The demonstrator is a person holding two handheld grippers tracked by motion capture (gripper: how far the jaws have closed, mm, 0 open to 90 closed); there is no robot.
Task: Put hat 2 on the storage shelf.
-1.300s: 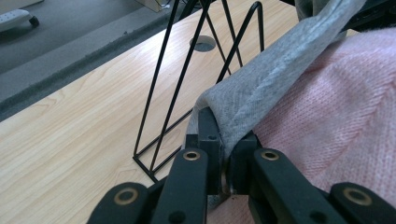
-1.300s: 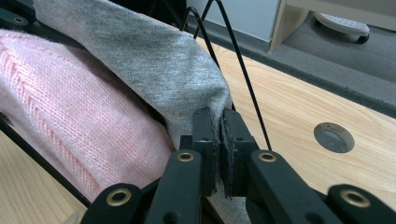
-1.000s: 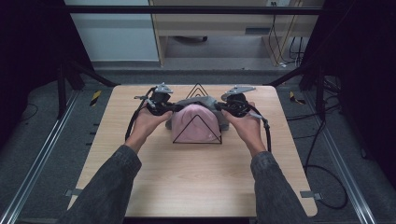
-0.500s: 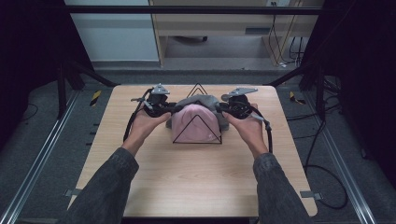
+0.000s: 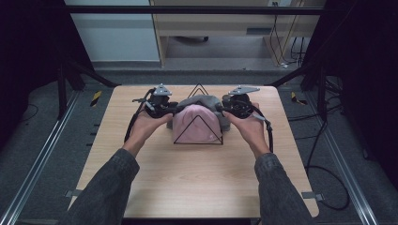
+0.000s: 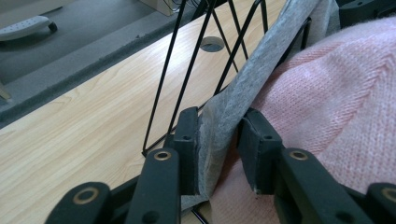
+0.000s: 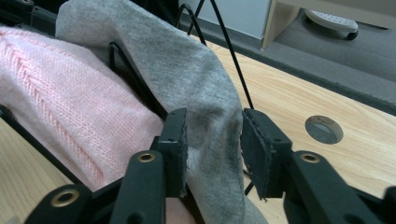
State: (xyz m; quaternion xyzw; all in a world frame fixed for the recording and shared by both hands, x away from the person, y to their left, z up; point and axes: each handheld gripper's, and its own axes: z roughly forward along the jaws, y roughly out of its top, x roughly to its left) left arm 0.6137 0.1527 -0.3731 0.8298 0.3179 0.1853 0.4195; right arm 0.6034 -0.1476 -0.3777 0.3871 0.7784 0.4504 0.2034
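A black wire rack (image 5: 197,143) with triangular ends stands at the middle of the wooden table (image 5: 197,187). A pink knit garment (image 5: 195,126) hangs over it, with a grey cloth (image 5: 202,100) draped behind. My left gripper (image 5: 172,111) is at the rack's left end and my right gripper (image 5: 220,108) at its right end. In the left gripper view the grey cloth's edge (image 6: 233,102) runs between the jaws of the left gripper (image 6: 219,121), which have just been opening; it lies against one pad, clear of the other. The right gripper (image 7: 215,119) has also just been opening, with grey cloth (image 7: 187,70) loose between its jaws beside the pink knit (image 7: 56,93).
A round hole (image 7: 323,129) is cut into the tabletop near the far edge behind the rack. Metal rails run along the floor on both sides of the table. Cables (image 5: 328,187) trail on the floor at the right. Grey carpet lies beyond the far edge.
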